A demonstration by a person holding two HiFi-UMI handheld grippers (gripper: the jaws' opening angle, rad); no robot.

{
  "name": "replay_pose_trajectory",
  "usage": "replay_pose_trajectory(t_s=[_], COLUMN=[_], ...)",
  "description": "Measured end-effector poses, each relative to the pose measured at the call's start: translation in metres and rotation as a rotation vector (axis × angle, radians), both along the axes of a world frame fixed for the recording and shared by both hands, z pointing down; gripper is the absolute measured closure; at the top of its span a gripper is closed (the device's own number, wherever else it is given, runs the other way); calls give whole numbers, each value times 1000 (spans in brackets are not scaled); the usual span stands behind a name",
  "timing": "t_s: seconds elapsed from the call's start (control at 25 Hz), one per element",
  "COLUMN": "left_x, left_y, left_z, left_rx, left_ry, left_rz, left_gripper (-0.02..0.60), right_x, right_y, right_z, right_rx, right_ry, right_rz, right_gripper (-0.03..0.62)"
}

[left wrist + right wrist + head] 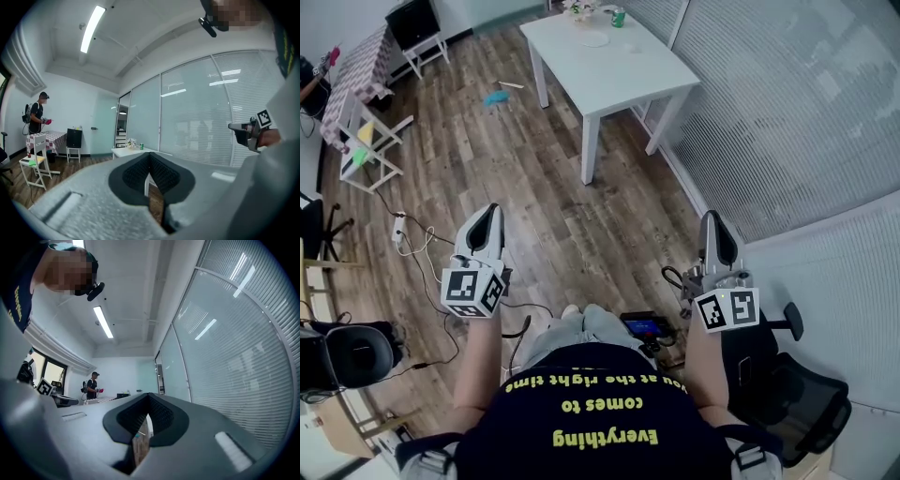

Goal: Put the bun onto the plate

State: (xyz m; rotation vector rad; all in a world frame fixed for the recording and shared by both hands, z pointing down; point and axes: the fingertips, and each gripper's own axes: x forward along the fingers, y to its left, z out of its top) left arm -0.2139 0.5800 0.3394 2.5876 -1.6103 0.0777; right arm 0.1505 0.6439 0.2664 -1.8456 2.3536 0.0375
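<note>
bun: cannot make it out in any view. a pale round disc (595, 39), perhaps the plate, lies flat on the white table (647, 89) at the far end of the room, near a green can (618, 17) and a small bunch of flowers (579, 9); all too small for detail. the table has a matte rectangular top and straight square legs. it stands on brown wood-plank floor (544, 187) beside a glass wall with fine horizontal blinds (787, 103).

left gripper (492, 210): grey grainy shell, black ribbed pads clenched tip to tip, nothing in them. right gripper (713, 218): same build, pads pressed together, empty. both are well apart from the table, with floor planks between.

white power strip (397, 228) with cables at left, black office chair (787, 384) at right.
</note>
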Motion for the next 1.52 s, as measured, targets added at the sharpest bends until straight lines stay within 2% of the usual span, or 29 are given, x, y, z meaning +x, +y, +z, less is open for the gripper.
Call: replay_pose_trajectory(t_s=[0.48, 0.8, 1.08, 1.52], left_x=[31, 33, 39, 38], left_y=[-15, -38, -91, -203], left_z=[4, 15, 18, 10], left_rx=[0, -18, -19, -11], left_ry=[7, 10, 23, 15], left_rz=[-10, -13, 7, 52], left_gripper=[583, 583, 583, 583], right_x=[30, 30, 29, 13], right_y=[-16, -39, -86, -192], right_z=[9, 18, 24, 16], right_rx=[-14, -39, -60, -49], right_ry=[15, 12, 20, 24], right_rz=[-14, -20, -19, -16], right_gripper=[588, 588, 588, 588])
